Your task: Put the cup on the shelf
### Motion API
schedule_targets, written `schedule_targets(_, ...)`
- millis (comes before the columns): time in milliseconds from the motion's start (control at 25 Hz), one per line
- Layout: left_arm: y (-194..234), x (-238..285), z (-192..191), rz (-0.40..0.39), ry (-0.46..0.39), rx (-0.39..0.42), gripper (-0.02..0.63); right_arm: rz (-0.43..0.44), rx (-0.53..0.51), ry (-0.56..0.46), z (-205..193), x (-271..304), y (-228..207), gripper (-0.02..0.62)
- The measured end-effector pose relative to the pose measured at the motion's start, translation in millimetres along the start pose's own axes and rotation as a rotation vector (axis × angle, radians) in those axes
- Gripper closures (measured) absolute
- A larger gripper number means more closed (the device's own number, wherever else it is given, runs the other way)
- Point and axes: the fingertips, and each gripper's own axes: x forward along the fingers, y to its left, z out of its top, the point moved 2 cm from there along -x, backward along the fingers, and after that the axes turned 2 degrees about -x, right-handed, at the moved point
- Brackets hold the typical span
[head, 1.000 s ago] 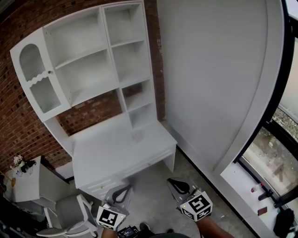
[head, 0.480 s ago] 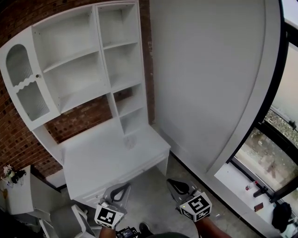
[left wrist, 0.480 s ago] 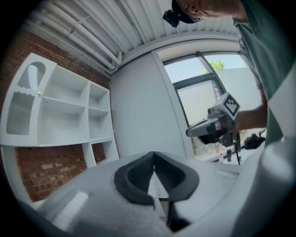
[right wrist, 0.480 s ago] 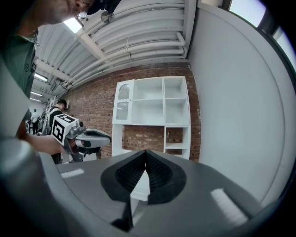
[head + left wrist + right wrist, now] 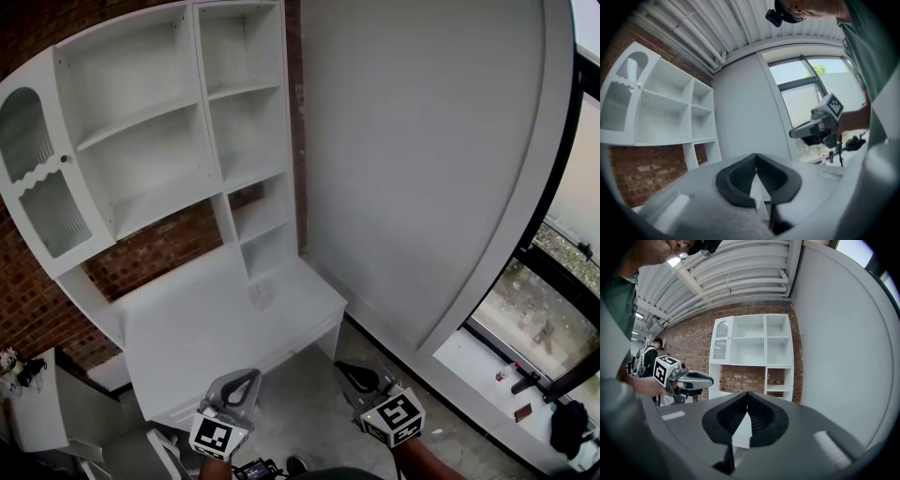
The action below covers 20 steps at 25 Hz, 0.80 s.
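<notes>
Cup (image 5: 261, 296): small, clear, on worktop (image 5: 187, 328) below the shelf (image 5: 141, 122). Seems upright, long axis vertical, mouth up; too small to confirm. Over the last second the worktop drew nearer, so this is approach and there is no grasp yet. Left tongs (image 5: 756, 154) and right tongs (image 5: 747, 393) are closed and empty.

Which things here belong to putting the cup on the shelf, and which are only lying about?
For the job: cup on the desk; shelf; left gripper and right gripper, both shut, empty.
Lying about: chair; side table; small bottle on the windowsill; dark bag.
</notes>
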Motion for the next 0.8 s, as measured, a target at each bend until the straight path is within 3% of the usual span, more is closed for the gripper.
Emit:
schedule_targets(400,46.6,12.3,-9.5,-0.05,-0.022,0.007,0.603,-0.057,-0.004,0.013,5.0,41.1,-4.8,0.589)
schedule_targets(800,81.5,16.2,-25.3,-0.048,-0.03,-0.018,0.603,-0.065,-0.026,0.027,13.5,82.0,-3.5,0.588)
